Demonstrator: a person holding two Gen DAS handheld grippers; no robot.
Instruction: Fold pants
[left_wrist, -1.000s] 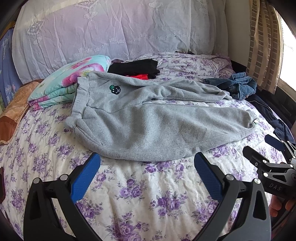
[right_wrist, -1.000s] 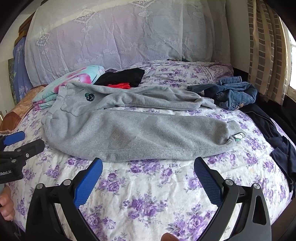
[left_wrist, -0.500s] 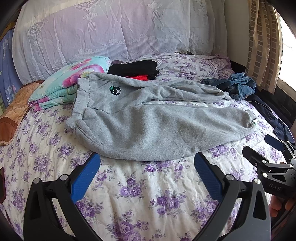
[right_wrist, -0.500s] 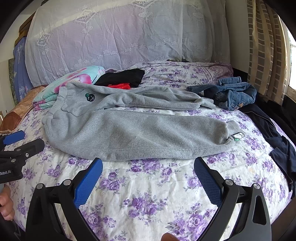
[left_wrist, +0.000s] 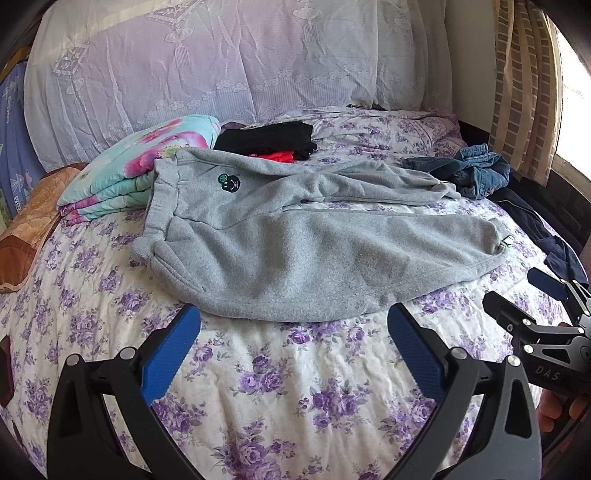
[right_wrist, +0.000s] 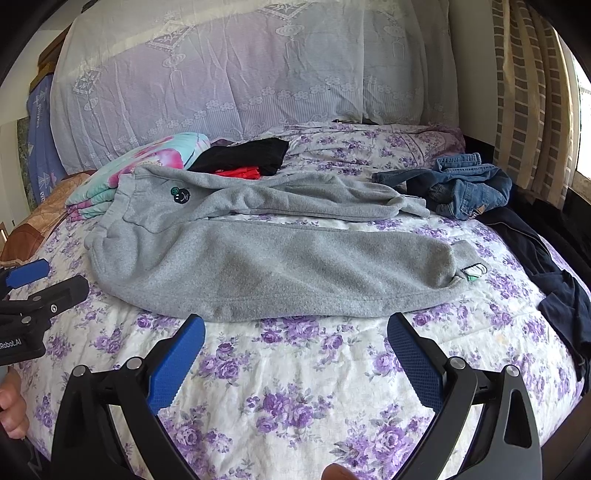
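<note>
Grey fleece pants lie spread across the flowered bed, waistband to the left, both legs running right, cuffs near the right side. A small dark patch marks the hip. My left gripper hovers open just short of the pants' near hem, nothing between its blue pads. My right gripper is also open, at the near hem further right, empty. Each gripper shows at the edge of the other's view: the right gripper's fingers, the left gripper's fingers.
A folded turquoise and pink blanket sits by the waistband. Black and red clothes lie behind the pants. Crumpled jeans and a dark navy garment lie at the right. A lace-covered headboard stands at the back; curtains hang at the right.
Both grippers have crept slightly forward toward the pants' near hem. The pants lie as before and both grippers stay open.
</note>
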